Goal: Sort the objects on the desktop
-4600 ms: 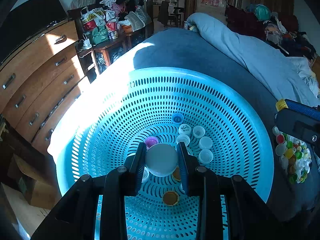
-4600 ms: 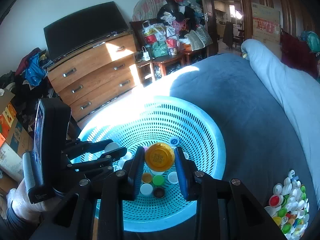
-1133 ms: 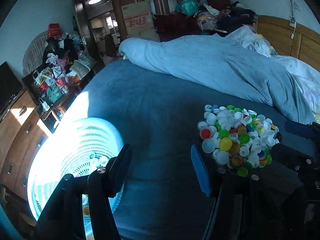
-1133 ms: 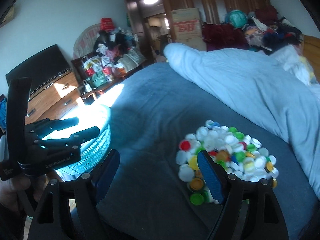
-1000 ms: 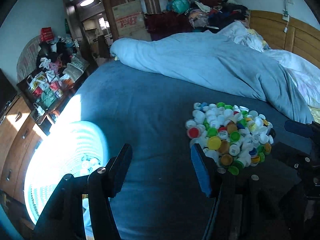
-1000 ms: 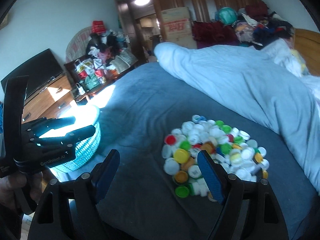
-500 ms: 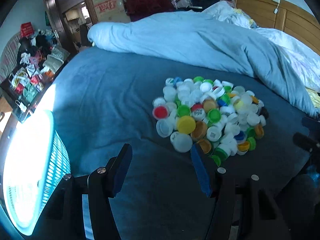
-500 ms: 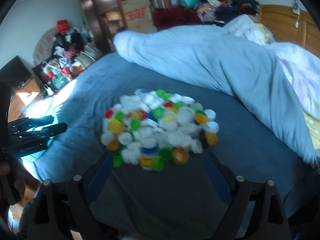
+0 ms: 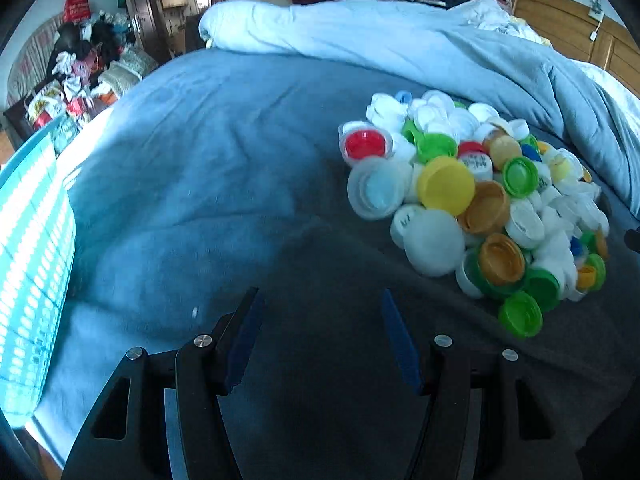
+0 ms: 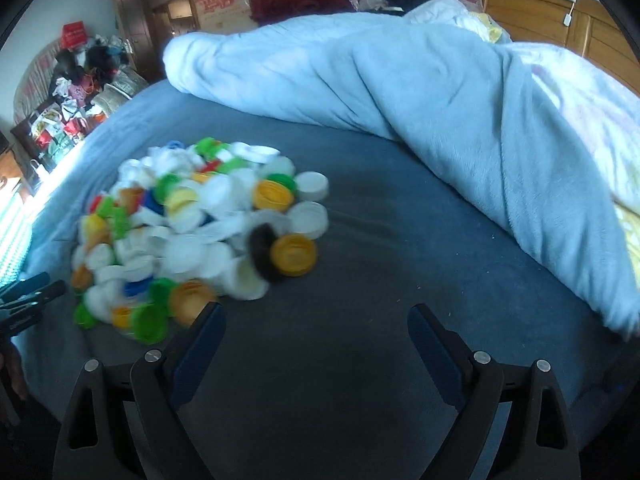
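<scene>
Two empty hand-held grippers flank the heap of bottle caps point(image 9: 472, 196) on the bed point(image 9: 224, 152): left hand-held gripper point(image 9: 320, 338) half open with caps ahead-right, right hand-held gripper point(image 10: 314, 344) wide open with caps ahead-left, neither clearly nearer.

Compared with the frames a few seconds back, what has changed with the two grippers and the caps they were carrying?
Both grippers have let go: the left gripper no longer holds the white cap, the right gripper no longer holds the orange one, and both are open and empty. They have swung from over the blue basket to the pile of bottle caps on the bed. The pile looks undisturbed.
</scene>
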The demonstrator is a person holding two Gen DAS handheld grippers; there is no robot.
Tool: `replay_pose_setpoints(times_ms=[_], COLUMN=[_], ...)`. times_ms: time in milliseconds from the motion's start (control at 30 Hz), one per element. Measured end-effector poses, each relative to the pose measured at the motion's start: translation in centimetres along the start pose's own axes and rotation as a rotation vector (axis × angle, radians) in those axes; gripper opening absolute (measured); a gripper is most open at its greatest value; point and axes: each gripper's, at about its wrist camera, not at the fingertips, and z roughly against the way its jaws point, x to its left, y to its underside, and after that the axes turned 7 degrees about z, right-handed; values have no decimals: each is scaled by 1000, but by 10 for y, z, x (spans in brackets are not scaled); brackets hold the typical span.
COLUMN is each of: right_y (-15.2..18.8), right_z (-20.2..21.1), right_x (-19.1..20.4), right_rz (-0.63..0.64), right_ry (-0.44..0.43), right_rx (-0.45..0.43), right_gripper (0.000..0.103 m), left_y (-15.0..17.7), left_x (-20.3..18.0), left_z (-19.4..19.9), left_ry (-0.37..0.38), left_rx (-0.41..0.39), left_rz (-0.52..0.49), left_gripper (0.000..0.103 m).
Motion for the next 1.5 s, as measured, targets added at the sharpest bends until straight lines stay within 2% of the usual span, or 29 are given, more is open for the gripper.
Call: replay_pose_setpoints(times_ms=[67, 233, 300, 433, 600, 700, 833, 1500], right_y=[0, -5, -7, -5, -4, -4, -4, -3], right_z=[-14, -25, -27, -41, -41, -41, -42, -44], right_x=[-5, -9, -9, -11, -7, -12, -7, -7], right_rz=[1, 20, 53, 74, 95, 74, 100, 96], right_ry=[-3, -24, -3, -5, 23, -4, 29, 26], right_rx=[9, -41, -65, -19, -16, -22, -11, -11], right_gripper=[96, 98, 102, 103, 103, 103, 103, 103], left_y=[-3, -8, -11, -15, -16, -16, -14, -17], left_x=[1, 6, 6, 1, -1, -1, -2, -1], left_z=[-5, -15, -16, -30, -31, -31, -31, -34], left_ry=[-3, -12, -24, -37, -51, -47, -49, -16], left_rx=[-17, -45, -47, -14, -12, -10, -19, -22], left_rz=[6, 24, 31, 23, 16, 22, 21, 46], left_gripper=[66, 73, 75, 101, 102, 102, 102, 102])
